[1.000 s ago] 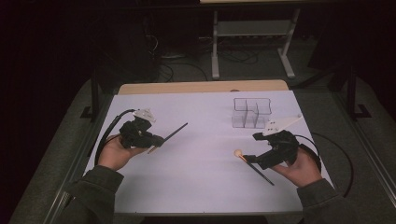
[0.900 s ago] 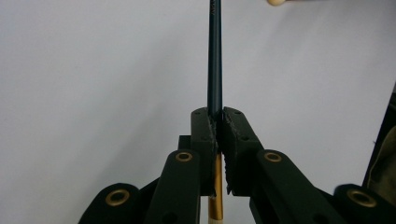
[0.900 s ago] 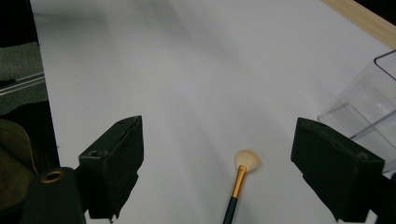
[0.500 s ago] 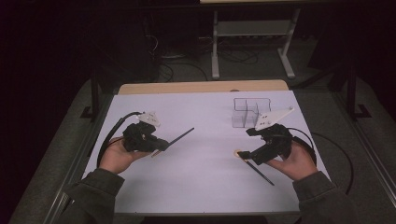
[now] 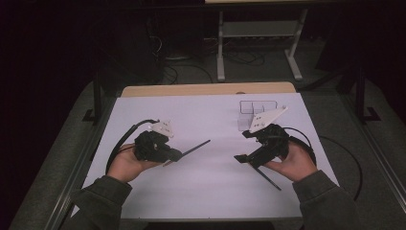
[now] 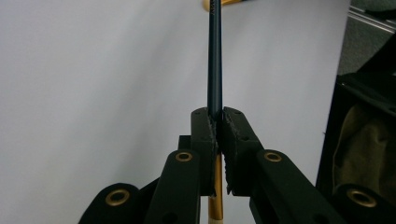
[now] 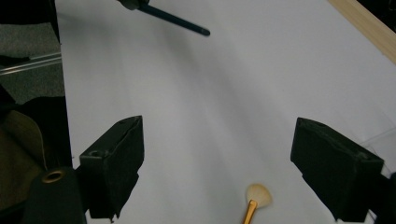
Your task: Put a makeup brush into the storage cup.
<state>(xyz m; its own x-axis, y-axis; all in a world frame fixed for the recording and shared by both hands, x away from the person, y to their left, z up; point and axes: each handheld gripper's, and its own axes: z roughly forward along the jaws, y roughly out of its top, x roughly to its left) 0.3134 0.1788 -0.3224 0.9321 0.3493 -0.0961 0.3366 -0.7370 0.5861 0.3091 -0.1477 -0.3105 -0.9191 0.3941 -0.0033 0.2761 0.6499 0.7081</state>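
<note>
Left tongs (image 6: 215,126) clamp a dark brush handle (image 6: 215,56) over bare white sheet (image 5: 210,124); right tongs (image 7: 217,163) gape wide, off the edges.

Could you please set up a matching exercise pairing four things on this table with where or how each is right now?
Things:
1. left tool
2. right tool
3. fan-tipped brush
4. clear organizer

States:
A. lies on the white sheet, pale bristles between two wide-apart jaws
B. stands at the far right of the sheet, beyond the right hand
C. shut on a dark-handled brush
D. open, holding nothing

Pairs: 1-C, 2-D, 3-A, 4-B
</note>
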